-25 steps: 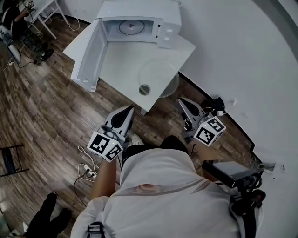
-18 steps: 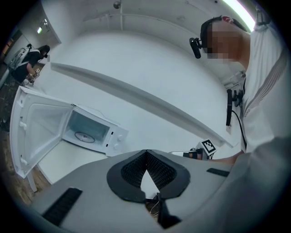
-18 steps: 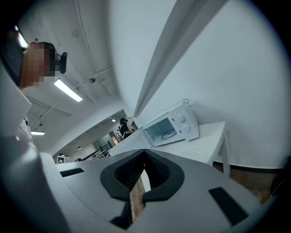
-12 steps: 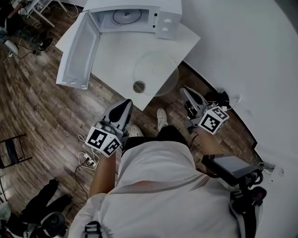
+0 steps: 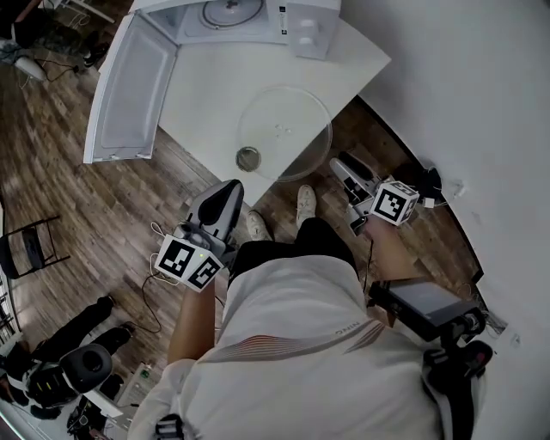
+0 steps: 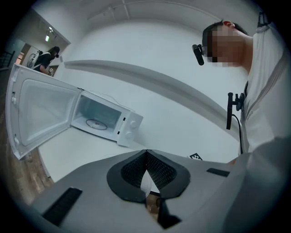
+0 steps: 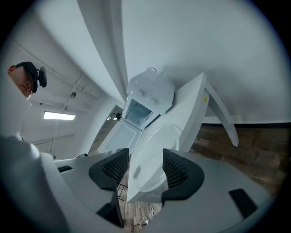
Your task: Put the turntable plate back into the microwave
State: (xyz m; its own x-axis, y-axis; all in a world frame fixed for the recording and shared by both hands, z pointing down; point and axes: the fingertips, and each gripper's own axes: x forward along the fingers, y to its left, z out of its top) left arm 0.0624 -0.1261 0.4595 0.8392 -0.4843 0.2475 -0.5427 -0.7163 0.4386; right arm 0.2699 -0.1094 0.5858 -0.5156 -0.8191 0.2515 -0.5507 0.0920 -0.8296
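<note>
The clear glass turntable plate [image 5: 285, 129] lies on the white table [image 5: 206, 94], overhanging its near edge, with a small round metal piece [image 5: 248, 158] beside it. The white microwave [image 5: 302, 26] stands at the back, its door [image 5: 129, 86] swung wide and a roller ring [image 5: 230, 10] inside. My left gripper [image 5: 232, 186] is shut and empty, short of the table's near corner. My right gripper [image 5: 336, 163] hangs just right of the plate's rim, apart from it, and its jaws are opening. In the right gripper view the plate [image 7: 157, 145] shows between the spread pads [image 7: 175, 168], untouched.
A white wall runs along the right. Wooden floor lies below the table, with cables [image 5: 155, 258], a black chair [image 5: 30, 249] at the left and a person in black [image 5: 60, 344] at the lower left. The open door juts out left of the table.
Both grippers have come closer to the table's near edge and the plate. The right gripper has dropped and rolled, now sitting beside the plate's rim.
</note>
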